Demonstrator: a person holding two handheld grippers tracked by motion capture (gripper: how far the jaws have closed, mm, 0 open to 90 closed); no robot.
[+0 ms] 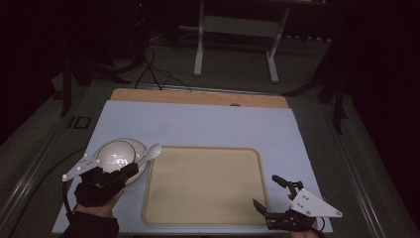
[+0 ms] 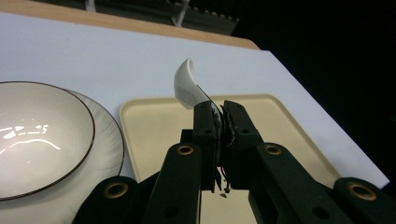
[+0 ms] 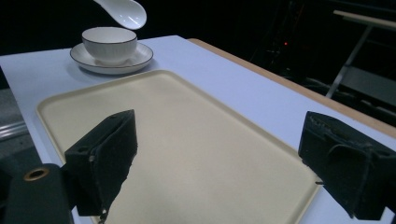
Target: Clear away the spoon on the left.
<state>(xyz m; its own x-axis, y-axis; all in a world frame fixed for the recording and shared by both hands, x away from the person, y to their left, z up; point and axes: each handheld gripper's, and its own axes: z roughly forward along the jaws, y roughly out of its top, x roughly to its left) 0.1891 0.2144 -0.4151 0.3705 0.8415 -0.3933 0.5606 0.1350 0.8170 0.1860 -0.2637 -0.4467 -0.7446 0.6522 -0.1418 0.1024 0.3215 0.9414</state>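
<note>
White ceramic spoon (image 2: 189, 86): handle clamped between the closed jaws of the left gripper (image 2: 219, 122), bowl end raised above the near-left corner of the cream tray (image 1: 205, 186). Bowl (image 3: 109, 43) on saucer (image 3: 140, 58), just left of the tray on a pale blue mat (image 1: 208, 124). Right gripper (image 1: 271, 194): jaws wide apart, nothing between them, at the tray's right edge.
</note>
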